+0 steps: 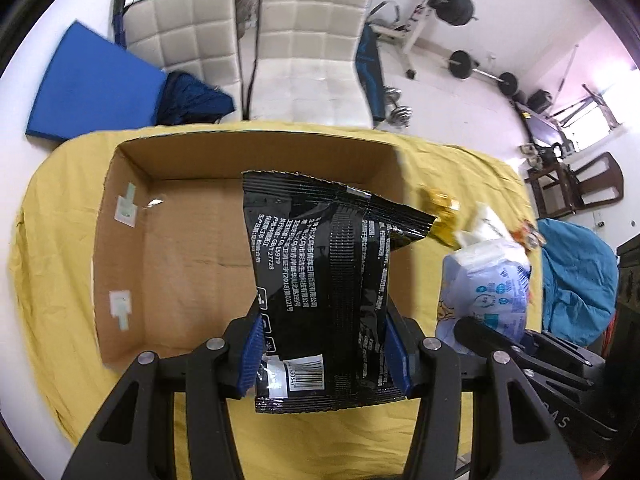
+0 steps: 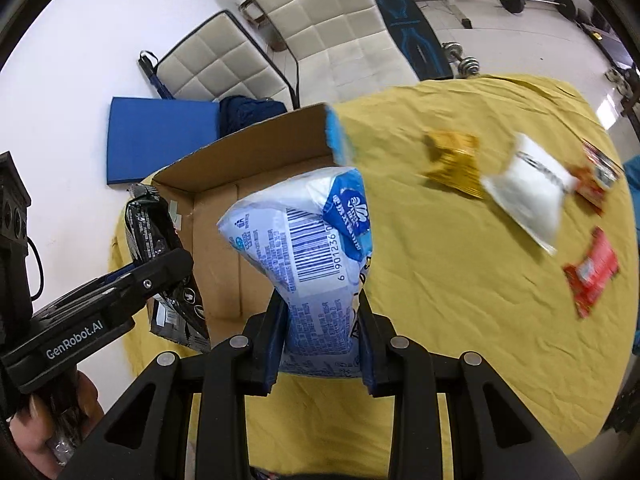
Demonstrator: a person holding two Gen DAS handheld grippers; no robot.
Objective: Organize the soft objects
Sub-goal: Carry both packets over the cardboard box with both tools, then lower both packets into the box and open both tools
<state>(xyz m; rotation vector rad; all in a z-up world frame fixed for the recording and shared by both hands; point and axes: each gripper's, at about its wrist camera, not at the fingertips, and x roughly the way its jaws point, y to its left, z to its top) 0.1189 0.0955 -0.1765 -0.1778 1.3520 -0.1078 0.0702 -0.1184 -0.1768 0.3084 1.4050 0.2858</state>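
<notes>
Left gripper (image 1: pixel 324 344) clamped on black packet (image 1: pixel 320 280), long axis toward 12 o'clock over cardboard box (image 1: pixel 120 240). Right gripper (image 2: pixel 322 344) pinching tissue pack (image 2: pixel 304 240); box at 11 o'clock, left nearer.

left gripper (image 2: pixel 160 276): "GenRobot.AI" | tissue pack (image 2: pixel 308 240): barcode "6 901236"

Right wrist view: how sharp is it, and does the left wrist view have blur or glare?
Right wrist view: held tissue pack sharp, loose white packet and gold packet motion-smeared. Left wrist view: black bag legible, box edge slightly soft, window blown out.
</notes>
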